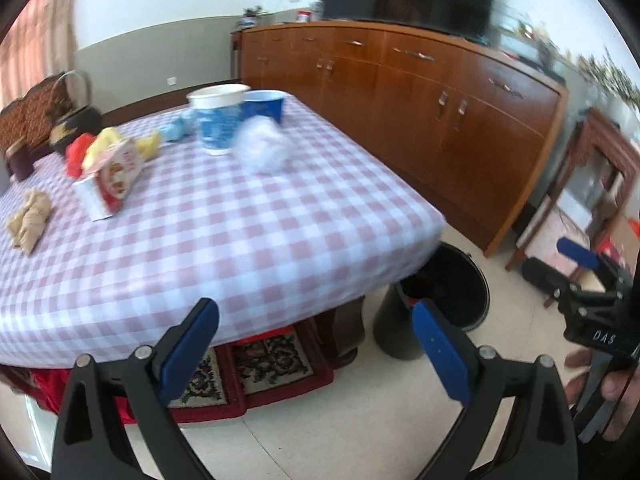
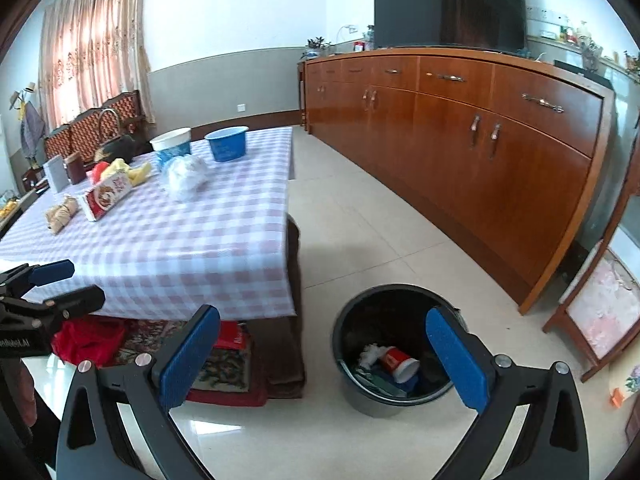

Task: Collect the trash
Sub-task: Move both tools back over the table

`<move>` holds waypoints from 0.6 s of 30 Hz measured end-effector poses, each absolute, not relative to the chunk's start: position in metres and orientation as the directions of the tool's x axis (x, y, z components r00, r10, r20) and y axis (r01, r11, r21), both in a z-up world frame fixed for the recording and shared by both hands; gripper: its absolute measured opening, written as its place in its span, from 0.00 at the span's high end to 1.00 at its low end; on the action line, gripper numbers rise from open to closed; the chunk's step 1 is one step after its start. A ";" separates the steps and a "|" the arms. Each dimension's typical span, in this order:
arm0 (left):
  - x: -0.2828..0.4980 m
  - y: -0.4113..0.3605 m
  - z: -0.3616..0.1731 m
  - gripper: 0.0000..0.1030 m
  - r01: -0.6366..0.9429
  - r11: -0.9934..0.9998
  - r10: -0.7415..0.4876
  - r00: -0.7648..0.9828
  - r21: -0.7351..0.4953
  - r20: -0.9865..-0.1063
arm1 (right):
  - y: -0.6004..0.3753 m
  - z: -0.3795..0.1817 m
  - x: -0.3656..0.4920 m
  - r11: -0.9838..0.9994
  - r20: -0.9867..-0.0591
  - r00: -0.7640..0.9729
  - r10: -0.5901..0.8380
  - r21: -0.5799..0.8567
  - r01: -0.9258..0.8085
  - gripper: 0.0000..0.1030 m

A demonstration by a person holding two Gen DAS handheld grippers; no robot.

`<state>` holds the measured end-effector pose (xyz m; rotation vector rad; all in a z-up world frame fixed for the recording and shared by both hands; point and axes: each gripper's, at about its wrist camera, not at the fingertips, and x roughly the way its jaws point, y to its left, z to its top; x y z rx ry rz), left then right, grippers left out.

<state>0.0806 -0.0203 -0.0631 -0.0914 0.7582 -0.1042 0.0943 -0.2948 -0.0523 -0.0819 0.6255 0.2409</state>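
Holding both hand-held grippers wide open, nothing between the pads. Left hand-held gripper (image 1: pixel 316 350) sits at the bottom of the left wrist view, aimed at the near edge of the desk (image 1: pixel 256 248); right hand-held gripper (image 2: pixel 324 354) sits at the bottom of the right wrist view, over the floor just left of the bin (image 2: pixel 352 388).

Bin is black, on the floor beside the desk corner, lower centre of the right view. Inside: a red-and-white cup (image 2: pixel 399 363) on its side, a white wad and some dark scraps.

Trash on the checked cloth, near to far:
- tan crumpled paper (image 1: pixel 29 218), left edge
- red-and-white snack box (image 1: pixel 110 184), tilted
- yellow and red wrappers (image 1: pixel 100 148) just behind the box
- white plastic bag (image 1: pixel 262 148), mid-desk
- white-and-blue paper tub (image 1: pixel 218 118), upright, just behind the bag
- blue bowl (image 1: pixel 264 106), touching or just beside the tub, cannot tell which

Left view is motion-blurred. Wooden sideboard (image 2: pixel 480 128) along the right wall.
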 end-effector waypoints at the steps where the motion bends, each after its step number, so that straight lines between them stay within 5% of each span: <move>1: 0.081 -0.013 -0.062 0.05 0.057 0.990 -0.129 0.720 -0.128 -0.681 | -0.291 -0.051 0.095 0.968 -0.579 0.790 0.200 -0.006 -0.249 0.00; 18: 0.066 0.099 -0.058 0.05 -0.252 0.968 0.183 0.747 -0.017 -0.639 | -0.171 -0.026 0.123 0.901 -0.573 0.742 0.347 -0.015 -0.433 0.00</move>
